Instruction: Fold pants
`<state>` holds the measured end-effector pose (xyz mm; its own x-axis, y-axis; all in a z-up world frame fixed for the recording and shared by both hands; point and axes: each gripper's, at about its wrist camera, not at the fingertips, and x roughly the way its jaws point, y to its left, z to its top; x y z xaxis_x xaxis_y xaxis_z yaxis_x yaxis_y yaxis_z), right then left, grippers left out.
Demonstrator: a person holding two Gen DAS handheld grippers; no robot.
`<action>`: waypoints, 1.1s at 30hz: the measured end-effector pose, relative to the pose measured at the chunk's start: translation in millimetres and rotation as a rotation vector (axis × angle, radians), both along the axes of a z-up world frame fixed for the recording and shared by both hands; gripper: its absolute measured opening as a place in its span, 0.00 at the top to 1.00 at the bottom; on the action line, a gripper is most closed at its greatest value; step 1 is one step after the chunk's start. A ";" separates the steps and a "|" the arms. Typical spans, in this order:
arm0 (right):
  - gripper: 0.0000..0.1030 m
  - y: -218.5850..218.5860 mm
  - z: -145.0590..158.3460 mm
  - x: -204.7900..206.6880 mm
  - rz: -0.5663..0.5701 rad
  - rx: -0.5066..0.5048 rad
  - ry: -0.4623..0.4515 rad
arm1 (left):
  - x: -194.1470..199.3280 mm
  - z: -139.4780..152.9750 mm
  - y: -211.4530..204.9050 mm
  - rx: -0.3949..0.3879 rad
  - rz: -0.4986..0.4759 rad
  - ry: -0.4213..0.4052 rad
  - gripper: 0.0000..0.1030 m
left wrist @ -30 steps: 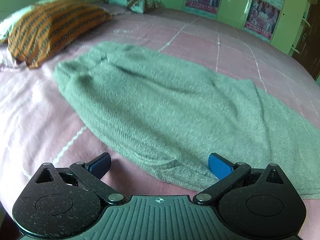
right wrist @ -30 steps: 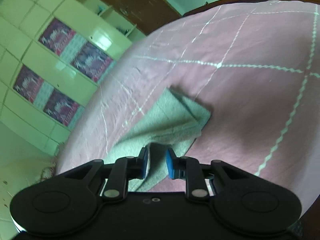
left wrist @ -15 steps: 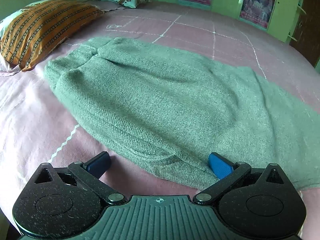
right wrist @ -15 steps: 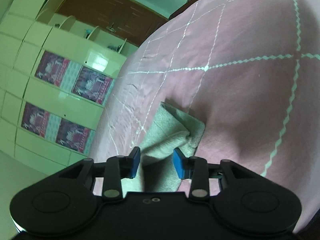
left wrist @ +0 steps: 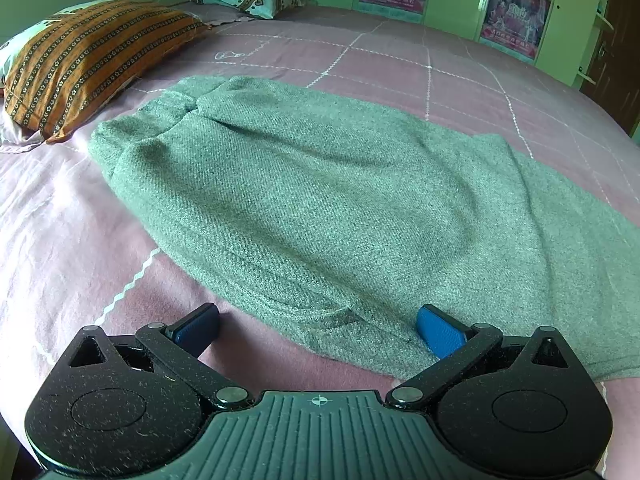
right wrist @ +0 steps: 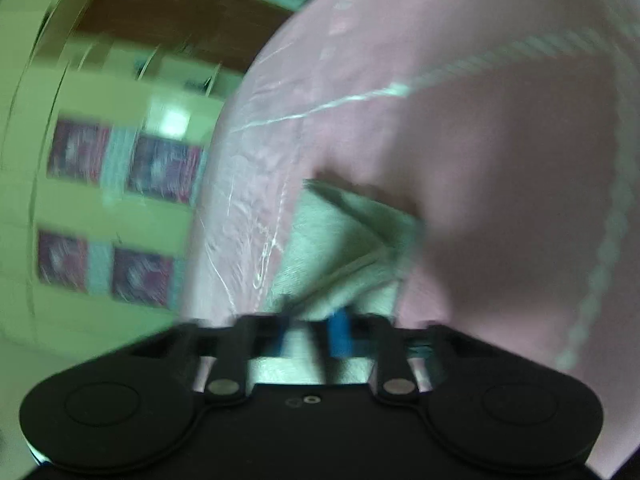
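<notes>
- Pillow (left wrist: 88, 60), orange-striped, lies at the far left of the pink bedsheet (left wrist: 60, 240).
- Pants (left wrist: 320, 200), grey-green, lie spread flat across the middle of the bed.
- The left gripper (left wrist: 318, 330) hovers at their near edge, blue fingers (left wrist: 438, 330) wide apart, gripping nothing.
- The right gripper (right wrist: 310, 334), blurred, is clamped on the pants' end (right wrist: 344, 248), cloth pinched between narrow jaws.
</notes>
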<state>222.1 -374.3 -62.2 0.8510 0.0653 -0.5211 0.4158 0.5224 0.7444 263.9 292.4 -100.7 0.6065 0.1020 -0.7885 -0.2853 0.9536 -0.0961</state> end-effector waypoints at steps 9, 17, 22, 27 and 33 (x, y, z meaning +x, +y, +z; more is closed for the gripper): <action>0.97 23.8 81.2 -6.6 0.167 -0.331 -0.269 | 0.7 -0.4 1.1 -0.005 0.001 -0.001 0.00; 1.00 -21.4 -28.3 -17.5 0.081 -0.074 0.011 | 1.5 -1.3 1.4 -0.004 0.000 0.001 0.00; 1.00 -15.9 -15.5 -16.9 0.094 -0.132 0.006 | 1.2 -1.2 1.1 -0.007 0.001 0.000 0.00; 1.00 -17.6 -3.1 -29.4 0.079 -0.162 -0.047 | 1.1 -1.5 1.2 -0.008 0.001 0.000 0.00; 0.95 -19.6 -15.3 -24.1 0.049 -0.134 0.047 | -0.5 0.3 1.8 -0.009 0.000 -0.008 0.00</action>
<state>198.0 -393.9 -77.5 0.8227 0.0332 -0.5675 0.4205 0.6363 0.6467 263.3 294.2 -100.5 0.6128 0.0952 -0.7845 -0.2845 0.9527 -0.1066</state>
